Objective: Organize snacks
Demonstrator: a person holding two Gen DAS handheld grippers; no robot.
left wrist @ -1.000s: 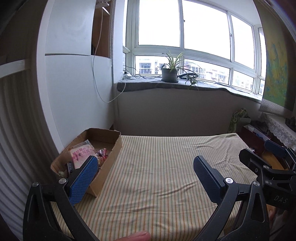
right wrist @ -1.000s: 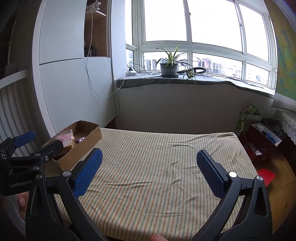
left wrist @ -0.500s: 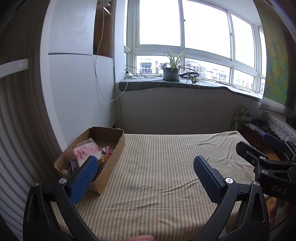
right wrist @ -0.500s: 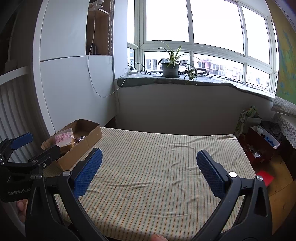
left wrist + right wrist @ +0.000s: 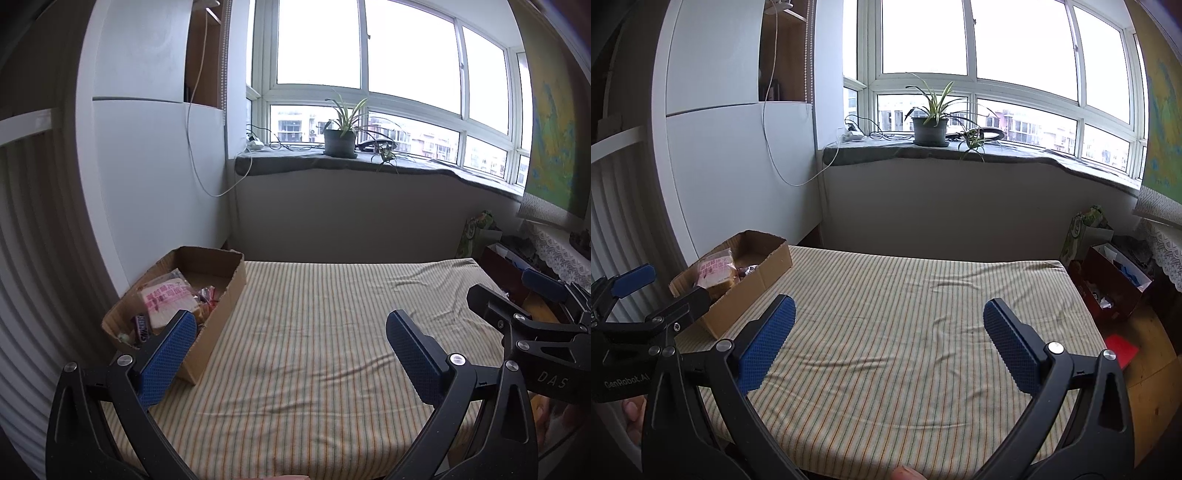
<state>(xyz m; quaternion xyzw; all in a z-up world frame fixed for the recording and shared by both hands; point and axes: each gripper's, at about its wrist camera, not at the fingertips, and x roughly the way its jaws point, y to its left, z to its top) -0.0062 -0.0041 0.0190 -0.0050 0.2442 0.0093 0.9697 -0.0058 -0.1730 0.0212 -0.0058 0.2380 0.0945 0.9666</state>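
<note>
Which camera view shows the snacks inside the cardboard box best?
The left wrist view. It looks down into the box, showing the pink-labelled packet and a dark bar. The right wrist view sees the box from farther away, with only the packet clear.

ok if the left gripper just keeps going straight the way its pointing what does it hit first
Probably the striped bedcover: the open left gripper points slightly down over bare fabric. The cardboard box of snacks sits left of that line, so it looks missed, though fisheye depth is uncertain.
</note>
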